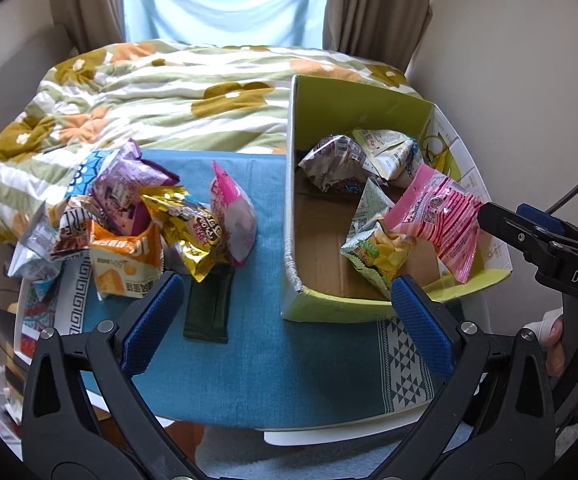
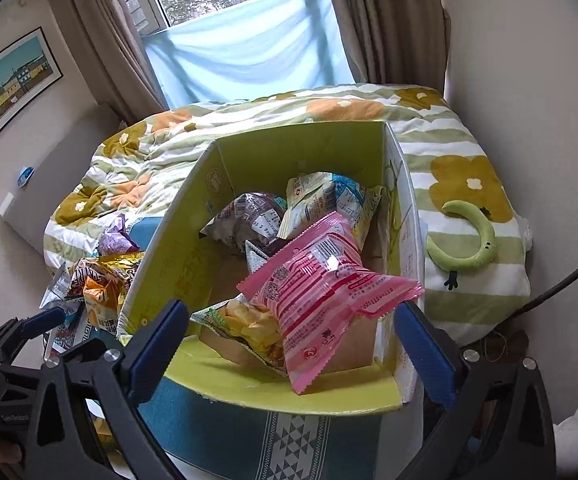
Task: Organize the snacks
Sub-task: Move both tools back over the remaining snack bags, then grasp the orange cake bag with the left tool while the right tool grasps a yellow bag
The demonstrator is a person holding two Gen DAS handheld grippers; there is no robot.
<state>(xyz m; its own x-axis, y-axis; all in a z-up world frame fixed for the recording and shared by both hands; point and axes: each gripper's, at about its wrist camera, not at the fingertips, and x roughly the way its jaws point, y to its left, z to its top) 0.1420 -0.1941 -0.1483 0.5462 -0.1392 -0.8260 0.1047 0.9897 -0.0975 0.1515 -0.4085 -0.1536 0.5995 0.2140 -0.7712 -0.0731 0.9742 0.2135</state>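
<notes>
The right hand-held gripper (image 2: 291, 330) has its jaws spread wide apart, gripping nothing; just ahead of it a pink snack packet (image 2: 321, 292) lies tilted inside the green cardboard box (image 2: 177, 248), resting on a chips bag (image 2: 249, 324); the left hand-held gripper (image 1: 285, 306) also stands apart and empty above the blue-covered desk (image 1: 273, 360); a pile of snack bags (image 1: 137, 216) sits left of the box; a flowered quilt (image 1: 161, 96) lies behind.
</notes>
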